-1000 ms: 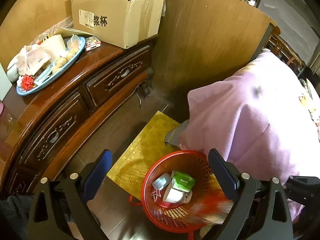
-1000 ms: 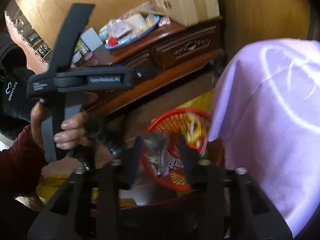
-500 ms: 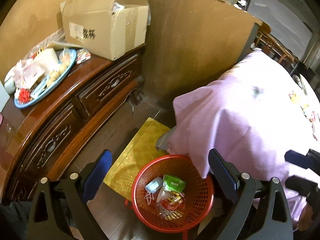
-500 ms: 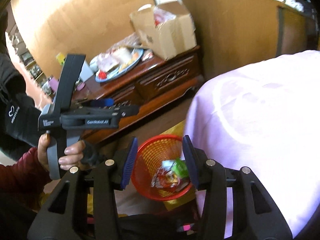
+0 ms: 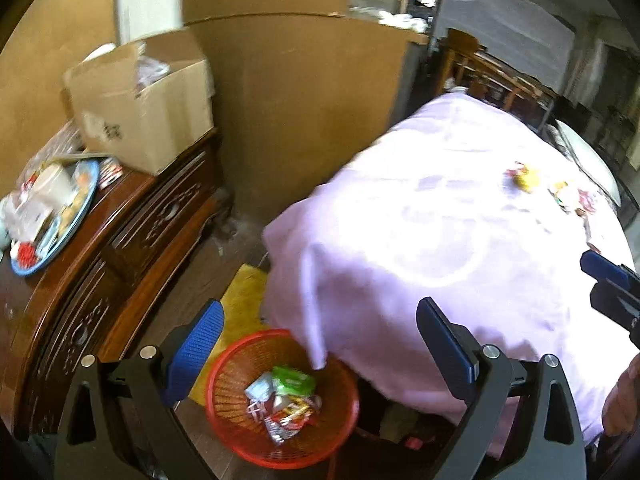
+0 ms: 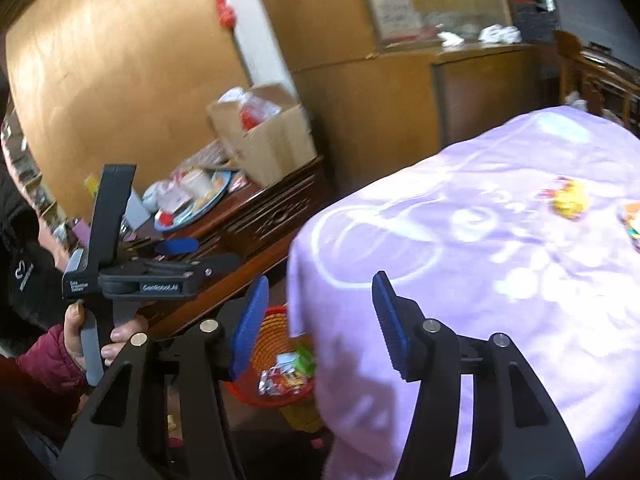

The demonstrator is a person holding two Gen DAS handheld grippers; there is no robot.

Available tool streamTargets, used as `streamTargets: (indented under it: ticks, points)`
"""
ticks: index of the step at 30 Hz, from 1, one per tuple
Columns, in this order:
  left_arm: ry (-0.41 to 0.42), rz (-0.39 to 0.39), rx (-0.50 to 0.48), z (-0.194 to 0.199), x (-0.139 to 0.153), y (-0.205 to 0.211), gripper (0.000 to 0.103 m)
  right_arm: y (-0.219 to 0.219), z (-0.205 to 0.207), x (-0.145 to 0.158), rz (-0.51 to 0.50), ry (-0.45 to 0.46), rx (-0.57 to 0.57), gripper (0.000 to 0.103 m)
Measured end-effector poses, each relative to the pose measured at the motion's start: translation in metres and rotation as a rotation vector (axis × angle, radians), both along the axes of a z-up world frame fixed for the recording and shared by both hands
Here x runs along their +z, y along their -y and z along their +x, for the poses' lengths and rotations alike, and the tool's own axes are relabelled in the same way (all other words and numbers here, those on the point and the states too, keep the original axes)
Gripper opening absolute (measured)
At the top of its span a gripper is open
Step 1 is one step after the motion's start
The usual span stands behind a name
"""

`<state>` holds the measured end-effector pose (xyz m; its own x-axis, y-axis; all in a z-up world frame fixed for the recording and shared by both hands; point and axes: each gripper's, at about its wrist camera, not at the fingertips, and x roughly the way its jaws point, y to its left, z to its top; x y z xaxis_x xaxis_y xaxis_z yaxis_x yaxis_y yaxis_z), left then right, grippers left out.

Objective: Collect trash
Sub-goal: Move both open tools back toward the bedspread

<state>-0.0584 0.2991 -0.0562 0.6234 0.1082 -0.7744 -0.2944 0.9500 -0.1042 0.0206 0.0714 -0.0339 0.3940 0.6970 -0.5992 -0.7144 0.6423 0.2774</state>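
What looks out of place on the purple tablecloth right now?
A yellow crumpled wrapper and a few colourful wrappers lie loose on the far side of the purple tablecloth. They are litter, while other wrappers already lie in the red basket on the floor. Nothing looks spilled or damaged.

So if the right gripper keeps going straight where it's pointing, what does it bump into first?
Probably the purple cloth over the table's corner, which fills the view between the right gripper's opening, empty jaws. Depth is hard to judge.

Glossy carved wood cabinet, matt cardboard box, plastic mesh basket
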Motion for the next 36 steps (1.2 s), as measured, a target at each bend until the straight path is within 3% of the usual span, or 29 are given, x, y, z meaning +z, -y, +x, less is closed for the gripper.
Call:
streamTargets:
  ticks: [4, 12, 20, 29, 36]
  points:
    - [0.01, 0.007, -0.06, 0.014, 0.007, 0.034, 0.095, 0.039, 0.005, 0.007, 0.024, 0.034, -0.086, 0.062]
    - [0.012, 0.012, -0.174, 0.052, 0.012, 0.098, 0.095, 0.119, 0.025, 0.009, 0.045, 0.06, -0.281, 0.064]
    - [0.014, 0.026, -0.31, 0.108, 0.012, 0.165, 0.095, 0.198, 0.053, -0.006, -0.01, 0.078, -0.507, 0.069]
    - [0.011, 0.008, -0.404, 0.178, 0.007, 0.219, 0.095, 0.269, 0.085, -0.03, -0.015, 0.013, -0.713, 0.07]
    - [0.005, -0.023, -0.399, 0.243, -0.005, 0.235, 0.095, 0.301, 0.101, -0.055, -0.019, -0.035, -0.829, 0.07]
